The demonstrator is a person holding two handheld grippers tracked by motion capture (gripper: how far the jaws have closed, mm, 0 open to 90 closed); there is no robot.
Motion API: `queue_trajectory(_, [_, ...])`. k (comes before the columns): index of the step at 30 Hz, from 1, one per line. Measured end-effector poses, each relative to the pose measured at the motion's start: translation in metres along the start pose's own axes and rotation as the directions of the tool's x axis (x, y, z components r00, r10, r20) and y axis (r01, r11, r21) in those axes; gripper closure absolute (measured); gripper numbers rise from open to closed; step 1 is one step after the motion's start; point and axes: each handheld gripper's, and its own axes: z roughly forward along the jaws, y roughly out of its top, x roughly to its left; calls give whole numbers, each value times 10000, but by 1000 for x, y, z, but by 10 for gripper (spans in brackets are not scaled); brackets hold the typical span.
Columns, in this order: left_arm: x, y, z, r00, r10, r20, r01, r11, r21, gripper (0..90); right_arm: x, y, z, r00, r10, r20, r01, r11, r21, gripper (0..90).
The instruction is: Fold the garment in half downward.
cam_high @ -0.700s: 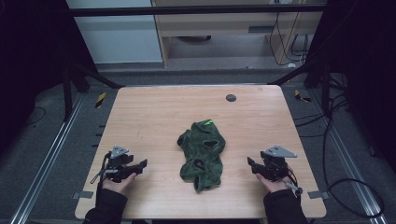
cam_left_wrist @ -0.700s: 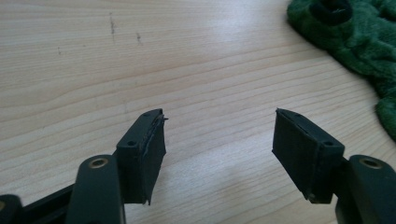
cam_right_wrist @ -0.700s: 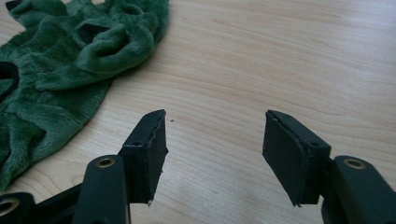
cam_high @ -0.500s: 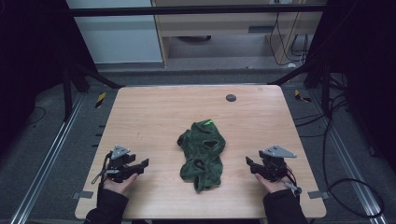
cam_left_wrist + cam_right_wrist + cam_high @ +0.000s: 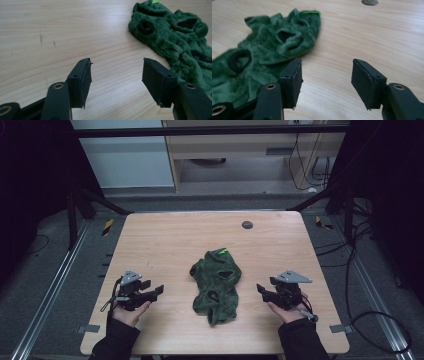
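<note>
High view: a wooden table (image 5: 165, 240), with a crumpled green garment (image 5: 217, 285) lying near the middle, a little toward the person's side. Left gripper (image 5: 156, 291) held low over the wood, to the left of the garment and apart from it. Right gripper (image 5: 261, 290) at about the same height on the other side, also apart. Both pointed inward, toward the cloth. A small dark disc (image 5: 247, 225) farther back on the table, well apart from everything.

Left gripper view: jaws spread wide, nothing between them — only bare table (image 5: 62, 32). Garment (image 5: 175, 37) seen ahead and to the right, with some dark openings in the plush and a bright green tag at the far end. Not touched by either jaw.

Right gripper view: jaws spread wide too, empty. Garment (image 5: 274, 42) ahead and to the left, its near edge just beyond the left jaw, but no contact visible. Disc (image 5: 369, 2) at the top edge.

Judged step: the approach, before any grasp — probably for spreading or folding the cloth. Next move would call for bringing each gripper inward to an edge of the garment, going low enough to catch the plush, and then closing on a single layer and not on a bunch.
</note>
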Motion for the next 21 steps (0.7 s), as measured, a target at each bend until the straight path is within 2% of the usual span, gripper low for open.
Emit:
queue_trajectory(6, [-1, 11, 3, 9998, 211, -56, -211, 9997, -131, 411, 1, 17, 2, 9999, 100, -120, -104, 9995, -301, 409])
queue_trajectory(14, [-6, 31, 16, 9992, 394, -23, -395, 9988, -305, 419, 9, 38, 15, 9991, -131, -400, 119, 9994, -316, 412])
queue_trajectory(21, [-13, 49, 23, 9986, 480, 216, -469, 9976, -512, 420, 12, 53, 24, 9984, -131, -543, 110, 9992, -390, 429])
